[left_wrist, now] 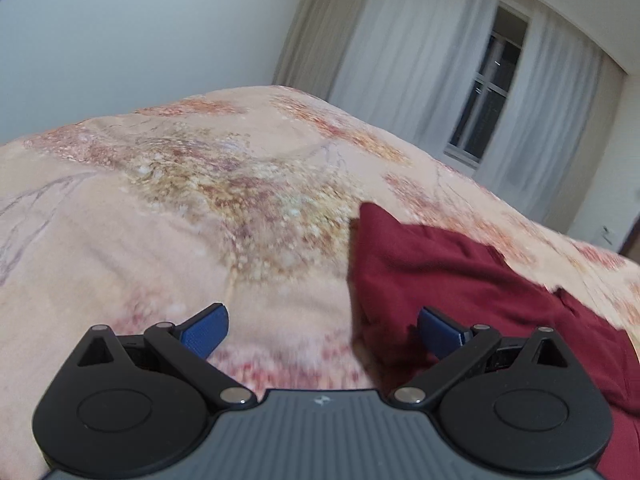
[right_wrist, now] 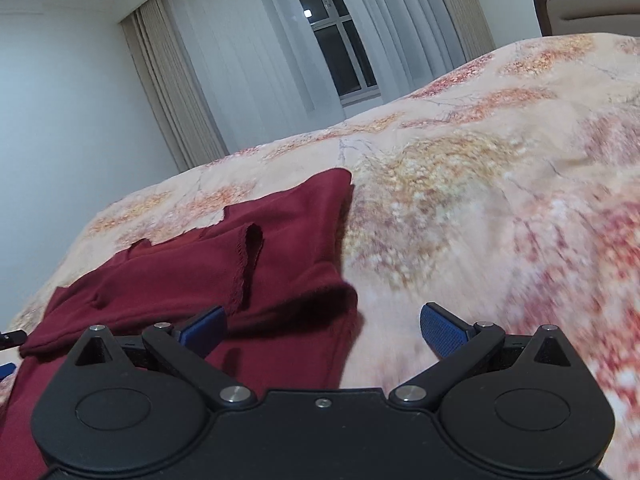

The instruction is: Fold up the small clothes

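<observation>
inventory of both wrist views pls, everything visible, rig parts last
garment: 1, dark red, rumpled on the bedspread, partly folded over itself; also at right in the left wrist view
bedspread: 1, peach with a red and yellow floral print, covers the bed under the garment
curtains: sheer white flanked by beige drapes, far wall around the window
window: 1, dark panes, white frame, behind the curtains
wall: white, behind the bed
headboard or chair back: 1, dark frame with beige panel, top right of the right wrist view; cannot tell which
left gripper: black, blue fingers spread wide, holding nothing
right gripper: black, blue fingers spread wide, holding nothing
</observation>
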Motion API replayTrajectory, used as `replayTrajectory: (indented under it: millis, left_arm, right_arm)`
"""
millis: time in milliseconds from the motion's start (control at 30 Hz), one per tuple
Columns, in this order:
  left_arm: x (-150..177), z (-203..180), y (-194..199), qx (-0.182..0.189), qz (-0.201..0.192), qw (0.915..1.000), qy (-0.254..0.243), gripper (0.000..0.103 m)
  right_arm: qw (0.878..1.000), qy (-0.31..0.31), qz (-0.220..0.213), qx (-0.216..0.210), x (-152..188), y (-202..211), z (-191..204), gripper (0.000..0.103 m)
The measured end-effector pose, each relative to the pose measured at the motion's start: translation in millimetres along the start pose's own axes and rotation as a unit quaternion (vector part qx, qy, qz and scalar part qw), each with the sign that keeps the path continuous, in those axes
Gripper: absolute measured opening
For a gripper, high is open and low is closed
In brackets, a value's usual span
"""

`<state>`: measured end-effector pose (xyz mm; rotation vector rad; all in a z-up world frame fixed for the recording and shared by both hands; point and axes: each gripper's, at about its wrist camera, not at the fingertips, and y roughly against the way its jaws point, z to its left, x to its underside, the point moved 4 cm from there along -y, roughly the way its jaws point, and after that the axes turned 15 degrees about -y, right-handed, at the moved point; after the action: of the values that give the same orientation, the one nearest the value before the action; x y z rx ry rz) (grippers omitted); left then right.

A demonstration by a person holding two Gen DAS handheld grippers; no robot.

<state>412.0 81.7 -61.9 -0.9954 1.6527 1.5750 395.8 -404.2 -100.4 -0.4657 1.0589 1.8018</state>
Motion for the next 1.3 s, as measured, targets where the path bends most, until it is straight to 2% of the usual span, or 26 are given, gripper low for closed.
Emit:
replayTrajectory:
  millis: [133, 267, 367, 533, 767, 833, 933, 1033, 1200, 1300]
  left_arm:
    - [17, -12, 22, 0.012, 0.016, 0.9959, -0.088, 0.103]
    - [39, -29, 48, -0.001, 0.017, 0.9831, -0.182, 0.102]
    - [56, -33, 68, -0.006, 0.004, 0.9776, -0.21, 0.102]
    - [73, -27, 101, 0.003, -0.007, 0.9766, -0.215, 0.102]
    - [88, -19, 133, 0.015, 0.014, 0.9752, -0.22, 0.102]
    - [91, -16, 141, 0.02, 0.025, 0.9772, -0.21, 0.102]
    - [98, -13, 152, 0.034, 0.044, 0.9806, -0.188, 0.102]
    - [106, -8, 157, 0.044, 0.057, 0.9831, -0.168, 0.102]
    - [112, -3, 160, 0.052, 0.074, 0.9855, -0.144, 0.102]
    - [116, -2, 164, 0.058, 0.083, 0.9862, -0.131, 0.103]
  right_arm:
    - [1.0, 0.025, 0.014, -0.012, 18, 34, -1, 0.103]
    - [0.994, 0.104, 0.017, 0.017, 48, 68, 8, 0.103]
    - [0.991, 0.134, -0.015, 0.025, 71, 98, 6, 0.103]
    - [0.99, 0.132, -0.033, 0.032, 92, 137, -3, 0.103]
    - [0.988, 0.141, -0.03, 0.05, 113, 179, -7, 0.103]
    - [0.99, 0.133, -0.017, 0.039, 117, 191, -7, 0.103]
    - [0.993, 0.113, 0.022, -0.006, 127, 205, -6, 0.103]
    - [0.993, 0.104, 0.051, -0.009, 140, 207, -5, 0.102]
    - [0.992, 0.089, 0.085, -0.015, 158, 202, -4, 0.091]
    - [0.992, 0.074, 0.102, -0.025, 164, 199, -4, 0.076]
